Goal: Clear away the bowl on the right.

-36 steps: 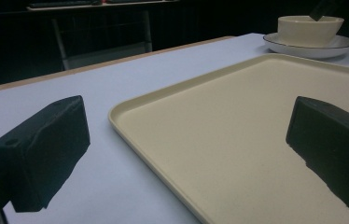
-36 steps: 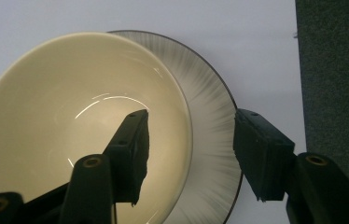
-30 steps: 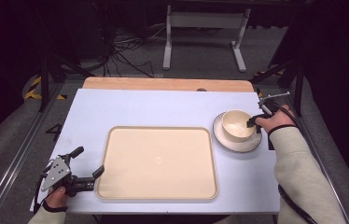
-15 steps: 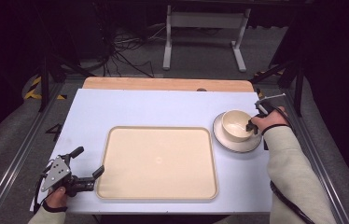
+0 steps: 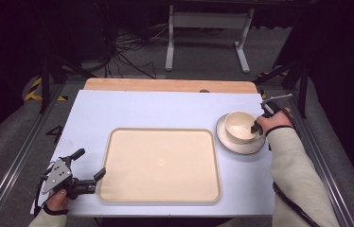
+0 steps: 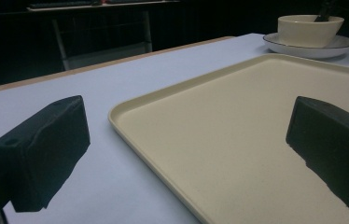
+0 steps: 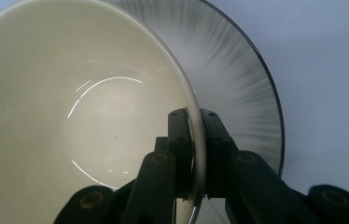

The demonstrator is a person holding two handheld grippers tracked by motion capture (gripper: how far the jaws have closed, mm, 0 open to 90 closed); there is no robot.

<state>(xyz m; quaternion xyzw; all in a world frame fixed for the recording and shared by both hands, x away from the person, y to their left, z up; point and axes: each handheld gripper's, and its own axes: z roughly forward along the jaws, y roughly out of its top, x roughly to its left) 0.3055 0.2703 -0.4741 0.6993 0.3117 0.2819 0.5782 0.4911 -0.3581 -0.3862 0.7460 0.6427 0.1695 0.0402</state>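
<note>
On the table (image 5: 118,113), the right tool (image 7: 193,140) has just clamped the bowl (image 5: 239,126) rim.

High view: above the near edge of the table (image 5: 132,111), facing forward and down, far enough to take in the whole top plus floor beyond. Left gripper view: low over the near left corner, looking level across the tray (image 6: 238,135) toward the distant bowl (image 6: 309,29) on its plate (image 6: 308,46). Right gripper view: right at the bowl (image 7: 70,121) rim, looking down into it, sharing bowl and plate (image 7: 238,84) with both others
</note>
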